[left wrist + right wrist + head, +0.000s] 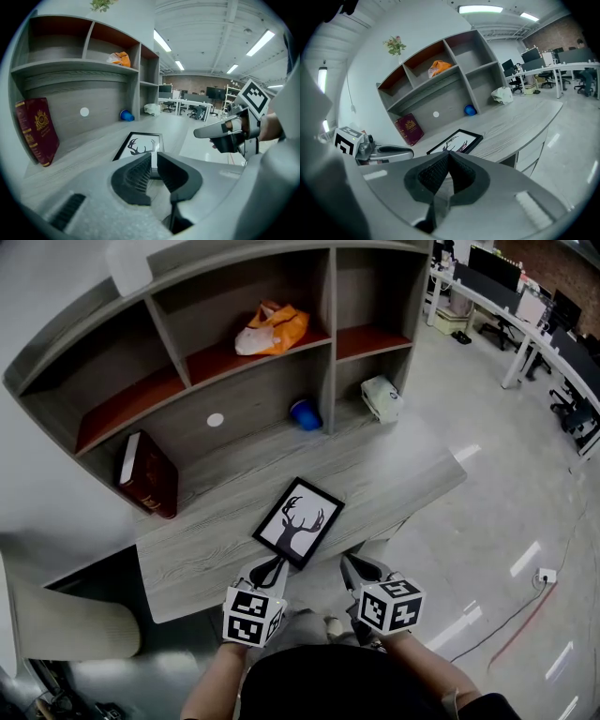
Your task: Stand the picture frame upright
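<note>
The picture frame (298,521), black-edged with a dark antlered-deer silhouette on white, lies flat on the grey wood-grain counter (403,474), close to its near edge and turned at an angle, one corner toward the person. The left gripper (267,570) points down at that near corner; in the left gripper view its jaws stand a little apart with a narrow gap, the frame's near edge shows through the gap, and the pads press on nothing. Whether its tips touch the frame cannot be told. The right gripper (361,570) hangs just to the right of the frame's near end, off the counter's edge, its jaws closed together and holding nothing. Behind the frame rises a grey shelf unit (234,362) with reddish-brown boards. A dark red book (148,474) stands tilted against the unit's left end, well apart from the frame. A small blue object (304,414) sits at the foot of a divider, beyond the frame's far end. A white bundle (382,397) fills the lower right compartment, and an orange bag (272,329) lies on the shelf above. A small white disc (215,419) marks the back panel. Office desks (506,296) stand far off at the right.
</note>
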`<state>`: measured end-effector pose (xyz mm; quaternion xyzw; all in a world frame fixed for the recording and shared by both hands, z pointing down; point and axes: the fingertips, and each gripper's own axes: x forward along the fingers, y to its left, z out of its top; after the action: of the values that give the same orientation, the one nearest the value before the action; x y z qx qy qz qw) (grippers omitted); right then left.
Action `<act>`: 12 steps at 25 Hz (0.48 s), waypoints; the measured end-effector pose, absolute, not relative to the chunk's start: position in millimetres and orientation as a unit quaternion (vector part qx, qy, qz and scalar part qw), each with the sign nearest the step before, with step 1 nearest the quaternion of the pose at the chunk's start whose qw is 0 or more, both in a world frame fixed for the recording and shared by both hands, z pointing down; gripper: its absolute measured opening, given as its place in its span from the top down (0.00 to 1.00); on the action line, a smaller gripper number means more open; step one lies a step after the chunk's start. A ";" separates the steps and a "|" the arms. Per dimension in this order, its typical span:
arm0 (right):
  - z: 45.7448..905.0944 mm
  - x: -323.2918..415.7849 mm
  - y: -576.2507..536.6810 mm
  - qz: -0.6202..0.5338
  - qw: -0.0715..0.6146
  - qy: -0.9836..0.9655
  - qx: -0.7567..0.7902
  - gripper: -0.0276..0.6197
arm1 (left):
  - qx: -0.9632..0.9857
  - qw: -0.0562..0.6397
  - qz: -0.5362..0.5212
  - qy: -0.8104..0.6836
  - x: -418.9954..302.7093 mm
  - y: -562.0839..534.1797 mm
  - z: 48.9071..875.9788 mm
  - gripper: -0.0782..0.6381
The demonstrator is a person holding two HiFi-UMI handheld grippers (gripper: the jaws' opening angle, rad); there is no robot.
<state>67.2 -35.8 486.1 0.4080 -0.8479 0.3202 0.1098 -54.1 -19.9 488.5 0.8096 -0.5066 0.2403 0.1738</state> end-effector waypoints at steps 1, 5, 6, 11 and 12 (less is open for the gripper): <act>487.4 67.3 -38.0 0.322 0.110 -0.846 0.410 0.96 | 0.806 0.174 0.245 -0.510 -56.6 -22.0 489.0 0.83; 493.2 67.2 -43.6 0.325 0.112 -0.840 0.420 0.96 | 0.799 0.177 0.256 -0.515 -65.5 -33.7 491.2 0.81; 494.2 67.9 -46.0 0.324 0.114 -0.839 0.422 0.96 | 0.798 0.177 0.258 -0.515 -67.3 -38.2 492.2 0.80; 498.6 69.4 -63.5 0.327 0.119 -0.832 0.431 0.90 | 0.795 0.166 0.273 -0.516 -78.4 -65.8 496.5 0.79; 499.3 68.7 -66.8 0.328 0.120 -0.831 0.433 0.90 | 0.795 0.164 0.276 -0.515 -80.3 -71.2 497.3 0.78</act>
<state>68.7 -66.8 499.3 0.4335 -0.8306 0.3282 0.1203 -80.3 -71.2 497.3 0.7949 -0.5148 0.2757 0.1645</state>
